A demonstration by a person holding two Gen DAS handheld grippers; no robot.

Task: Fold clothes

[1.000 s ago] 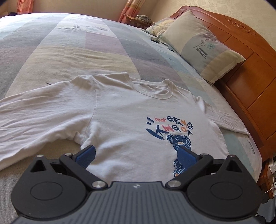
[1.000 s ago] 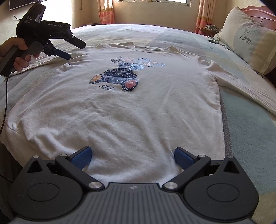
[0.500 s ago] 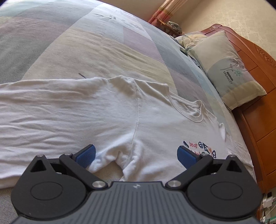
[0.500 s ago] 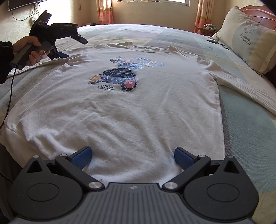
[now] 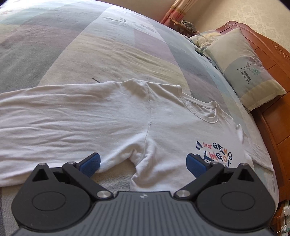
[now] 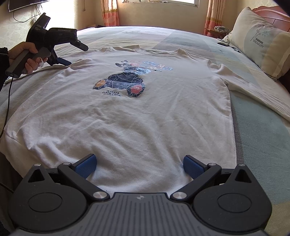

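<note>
— Lying flat on the bed point(image 6: 262, 138), front side up, is a white long-sleeved shirt point(image 6: 126, 118); can you place it more closely?

— Its hem is nearest the right wrist camera and its collar point(image 6: 157, 52) points toward the window point(image 6: 155, 1). The printed bear graphic point(image 6: 125, 82) sits mid-chest. One sleeve point(image 5: 54, 123) stretches out to the side, and the other sleeve point(image 6: 253, 90) runs toward the pillow point(image 6: 259, 41) by the wooden headboard point(image 5: 275, 76).

— And the right gripper point(image 6: 138, 166)?

— Low over the hem, jaws spread wide, with the blue pads point(image 6: 85, 166) either side of a stretch of fabric (whether they press on the cloth, I cannot tell). It holds nothing.

— The left gripper point(image 5: 143, 164)?

— Spread wide as well, gripping nothing. It hangs over the armpit, where the outstretched sleeve meets the body; the bunched fabric there lies between its pads. In the right wrist view a hand point(image 6: 29, 58) holds it by the handle, its fingers point(image 6: 79, 45) angled down toward the cloth near the shoulder, and a cable point(image 6: 7, 101) hangs from the handle.
</note>
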